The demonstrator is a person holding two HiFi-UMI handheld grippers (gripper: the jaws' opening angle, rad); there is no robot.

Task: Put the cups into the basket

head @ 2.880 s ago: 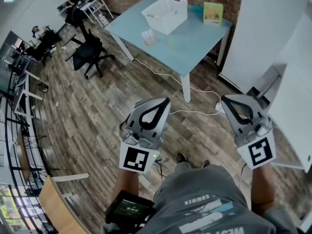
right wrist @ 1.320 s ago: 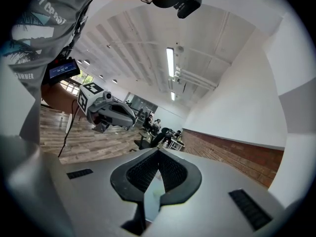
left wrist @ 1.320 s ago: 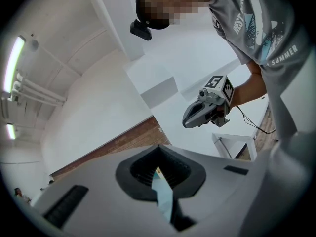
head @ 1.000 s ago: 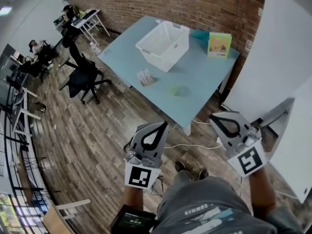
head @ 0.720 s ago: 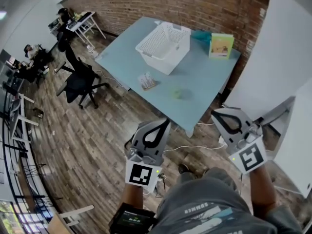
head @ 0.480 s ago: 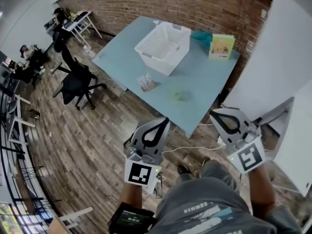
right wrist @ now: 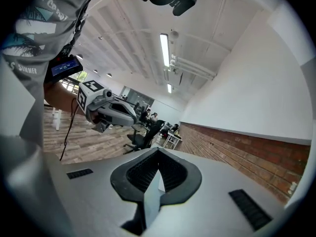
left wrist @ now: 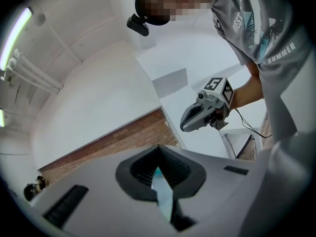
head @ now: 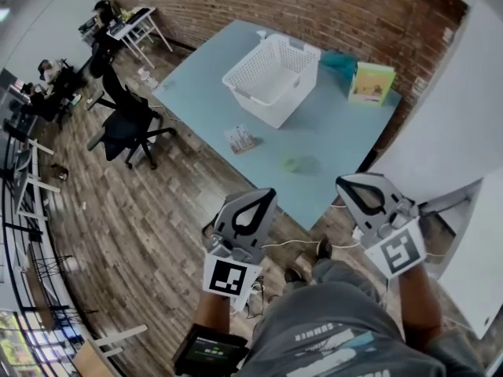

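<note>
Holding left gripper and right gripper shut, empty, short of table; I am planning to open wide before straddling greenish cup mid-frame.

Table top: smooth pale-blue, slight sheen; basket on table: white perforated plastic, matt; cup nr table's front edge: translucent, greenish; floor round table: rough-grained wood planks; wall behind table: rough red brick.

Greenish blob on the table was too blurred to name; likewise the small flat item nearby.
</note>
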